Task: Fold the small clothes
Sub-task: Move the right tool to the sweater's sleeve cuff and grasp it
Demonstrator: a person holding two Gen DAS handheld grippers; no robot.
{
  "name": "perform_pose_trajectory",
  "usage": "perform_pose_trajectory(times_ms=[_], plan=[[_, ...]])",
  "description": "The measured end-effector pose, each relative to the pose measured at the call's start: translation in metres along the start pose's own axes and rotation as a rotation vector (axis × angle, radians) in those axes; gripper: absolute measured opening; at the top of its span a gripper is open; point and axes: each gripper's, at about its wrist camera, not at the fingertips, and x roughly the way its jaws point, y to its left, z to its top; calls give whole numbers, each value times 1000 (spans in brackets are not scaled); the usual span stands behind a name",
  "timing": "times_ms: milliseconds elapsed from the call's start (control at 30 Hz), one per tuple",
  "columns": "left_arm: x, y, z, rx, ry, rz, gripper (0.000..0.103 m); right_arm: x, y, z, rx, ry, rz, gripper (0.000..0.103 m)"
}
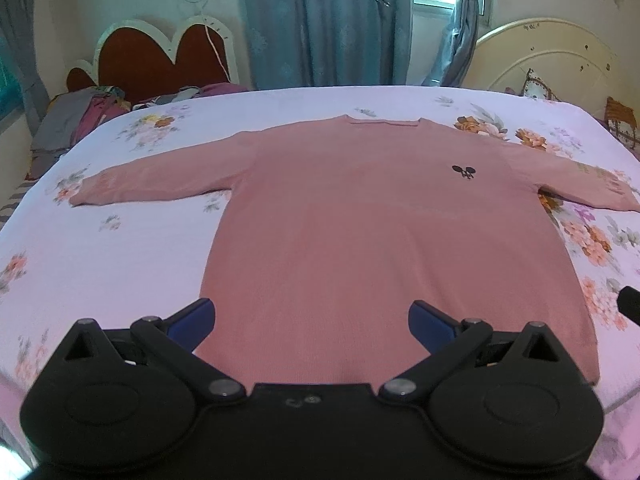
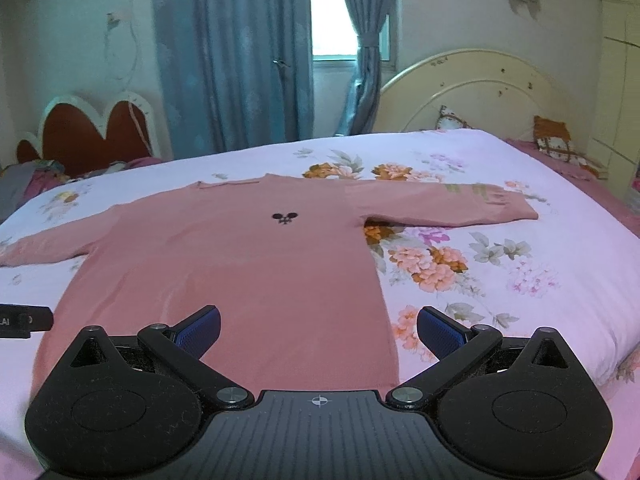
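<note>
Both sets of tongs hang wide apart, holding nothing: left tongs (image 1: 311,320) over the hem near the sweater's left edge, right tongs (image 2: 318,326) over its right hem corner. The risk from here, I'd say: pinch only the top layer of knit and the back stays behind, so the fold drags crooked; or a pad catches the floral bedsheet (image 2: 500,280) along with the hem. The pink sweater (image 1: 372,240) lies flat and face up ahead of both tongs, sleeves spread out to either side, neckline farthest away, a small dark emblem (image 1: 463,171) on the chest, hardly a wrinkle showing.
</note>
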Motion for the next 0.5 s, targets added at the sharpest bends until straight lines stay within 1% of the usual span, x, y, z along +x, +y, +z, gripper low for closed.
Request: perform_pose_trajectory(times_ms=[267, 500], plan=[[53, 8, 43, 48, -6, -24, 103, 47, 0, 26, 57, 4, -88, 103], [102, 18, 79, 66, 11, -67, 103, 81, 1, 52, 96, -8, -169, 103]])
